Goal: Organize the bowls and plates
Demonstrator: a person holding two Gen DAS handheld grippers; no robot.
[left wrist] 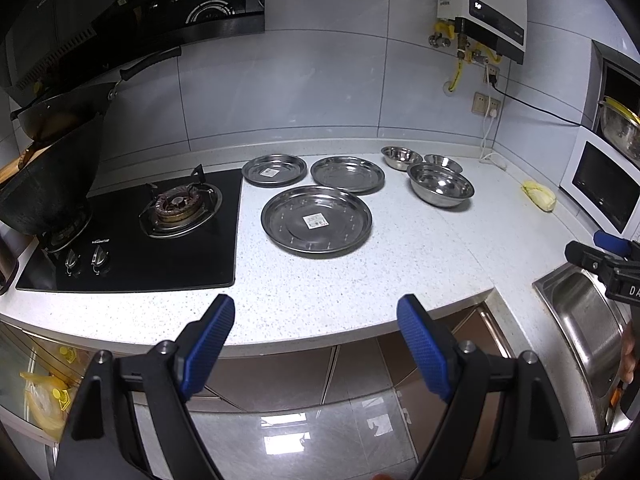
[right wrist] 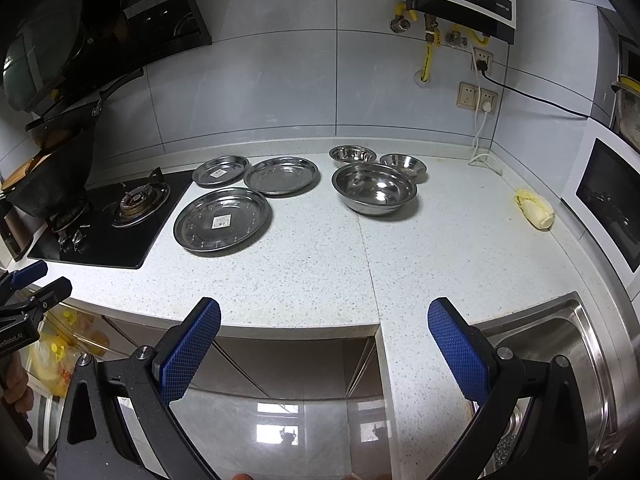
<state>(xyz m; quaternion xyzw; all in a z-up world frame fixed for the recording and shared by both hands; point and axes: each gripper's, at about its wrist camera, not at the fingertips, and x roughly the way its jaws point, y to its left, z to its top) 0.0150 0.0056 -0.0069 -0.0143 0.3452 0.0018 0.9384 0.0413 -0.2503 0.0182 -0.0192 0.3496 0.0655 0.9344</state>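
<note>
Nothing looks sorted yet: three steel plates, the large plate (left wrist: 316, 221) nearest and two smaller plates (left wrist: 274, 169) (left wrist: 347, 174) behind it, lie singly on the bench (left wrist: 360, 280) beside the hob (left wrist: 132, 236). Right of them sit the large bowl (left wrist: 440, 185) and two small bowls (left wrist: 401, 157) (left wrist: 443, 162), unstacked. The left gripper (left wrist: 316, 344) and right gripper (right wrist: 324, 350) hover before the bench edge, jaws wide apart and empty, so all stacking remains.

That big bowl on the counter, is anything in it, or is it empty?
Empty. The big bowl sits upright on the counter, and its shiny steel bottom shows bare in both views, with only reflections inside.
</note>
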